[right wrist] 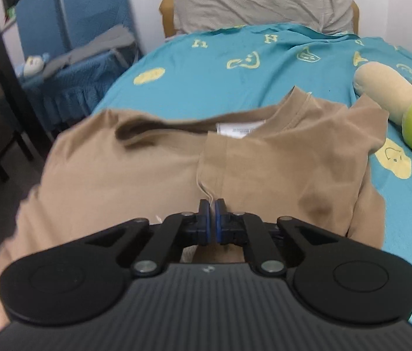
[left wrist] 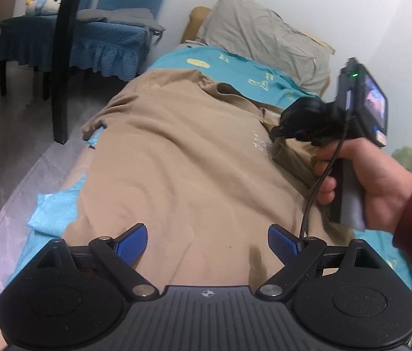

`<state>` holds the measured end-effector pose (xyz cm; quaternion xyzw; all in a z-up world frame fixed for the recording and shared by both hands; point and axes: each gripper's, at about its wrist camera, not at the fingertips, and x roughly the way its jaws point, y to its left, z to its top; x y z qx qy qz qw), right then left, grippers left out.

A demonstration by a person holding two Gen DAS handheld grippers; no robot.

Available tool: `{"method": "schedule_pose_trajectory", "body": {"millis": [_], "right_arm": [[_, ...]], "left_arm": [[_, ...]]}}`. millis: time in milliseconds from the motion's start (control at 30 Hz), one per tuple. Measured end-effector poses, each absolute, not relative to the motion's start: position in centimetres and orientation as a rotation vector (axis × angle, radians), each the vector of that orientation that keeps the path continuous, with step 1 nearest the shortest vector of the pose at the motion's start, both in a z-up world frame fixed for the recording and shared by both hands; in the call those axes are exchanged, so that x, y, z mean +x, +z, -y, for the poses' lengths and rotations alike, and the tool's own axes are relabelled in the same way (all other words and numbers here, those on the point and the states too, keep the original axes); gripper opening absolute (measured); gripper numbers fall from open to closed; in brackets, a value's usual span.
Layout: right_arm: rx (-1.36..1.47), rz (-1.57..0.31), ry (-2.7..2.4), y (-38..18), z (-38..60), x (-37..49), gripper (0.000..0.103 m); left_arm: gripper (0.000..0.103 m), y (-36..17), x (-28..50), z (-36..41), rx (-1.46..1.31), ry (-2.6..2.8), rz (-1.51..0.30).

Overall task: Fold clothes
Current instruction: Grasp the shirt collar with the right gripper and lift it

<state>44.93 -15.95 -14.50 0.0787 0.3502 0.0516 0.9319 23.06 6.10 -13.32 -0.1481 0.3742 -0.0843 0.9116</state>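
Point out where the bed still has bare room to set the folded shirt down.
Bare teal sheet lies between the tan shirt's collar and the grey pillow. The right side is crowded by the plush toy. The left bed edge shows only a thin teal strip beside the shirt.

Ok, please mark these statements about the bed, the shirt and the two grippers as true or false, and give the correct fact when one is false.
1. The left gripper is open above the tan shirt. True.
2. The right gripper is wide open. False: its jaws are closed, pinching a fold of the shirt.
3. The bed sheet is plain white. False: it is teal with yellow prints.
4. A plush toy lies on the sheet to the right of the shirt. True.
5. The shirt's neck label is visible. True.
6. The pillow is red. False: it is grey-beige.
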Motion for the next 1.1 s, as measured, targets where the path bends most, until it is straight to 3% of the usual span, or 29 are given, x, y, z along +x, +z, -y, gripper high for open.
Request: {"method": "schedule_pose_trajectory", "body": {"millis": [167,467,533,567,600,733,900,1100], "right_arm": [[0.195,-0.675,0.158,-12.0,14.7,46.1,0.007],[-0.069,-0.768,0.185,-12.7,8.2,48.3,0.011],[-0.110,-0.780,0.185,-12.9,7.7,48.2,0.036],[-0.109,-0.767,0.188,-12.7,7.6,48.0,0.068],[-0.108,-0.751,0.196,-12.4,7.3,47.8,0.090],[-0.124,-0.696,0.277,-11.2,4.7,47.7,0.090],[-0.337,-0.713,0.539,-11.3,-4.1,48.0,0.090],[-0.687,-0.838,0.777,-16.0,-15.6,47.5,0.089]], "left_arm": [[0.091,-13.1,23.1,-6.8,-0.346,-0.147,-0.768],[0.091,-12.4,22.9,-6.8,-0.315,-0.120,-0.751],[0.091,-12.2,22.9,-7.0,-0.321,-0.111,-0.751],[0.091,-12.2,22.9,-7.1,-0.324,-0.106,-0.753],[0.091,-12.1,22.9,-7.3,-0.327,-0.102,-0.755],[0.091,-12.1,22.8,-7.6,-0.344,-0.086,-0.767],[0.091,-12.6,22.8,-8.3,-0.377,-0.056,-0.788],[0.091,-13.3,22.6,-9.4,-0.422,-0.022,-0.791]]}}
